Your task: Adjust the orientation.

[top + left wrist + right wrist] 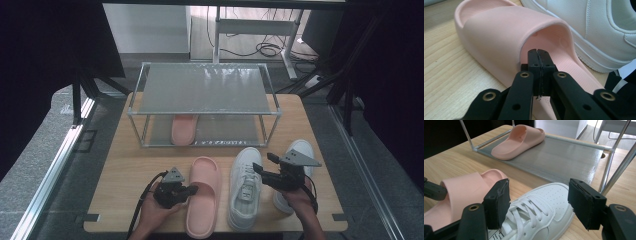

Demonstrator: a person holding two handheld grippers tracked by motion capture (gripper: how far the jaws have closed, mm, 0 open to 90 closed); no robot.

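Observation:
A pink slipper (202, 192) (494, 32) (461, 192) lies on the wooden table (125, 175), toe toward the person. My left gripper (192, 190) (537, 52) is shut, its tips at the rim of the slipper's strap, over the sole, with nothing seen between the pads. A white sneaker (245, 187) (599, 25) (544, 202) lies right of the slipper. My right gripper (265, 165) (540, 203) is open, its pads (499, 202) spread wide over the sneaker's laces without touching it.
A two-shelf metal rack (205, 87) (564, 157) stands at the table's far side, with a second pink slipper (183, 130) (521, 138) on its lower shelf. A second white sneaker (300, 150) lies behind my right gripper, near the table's right edge.

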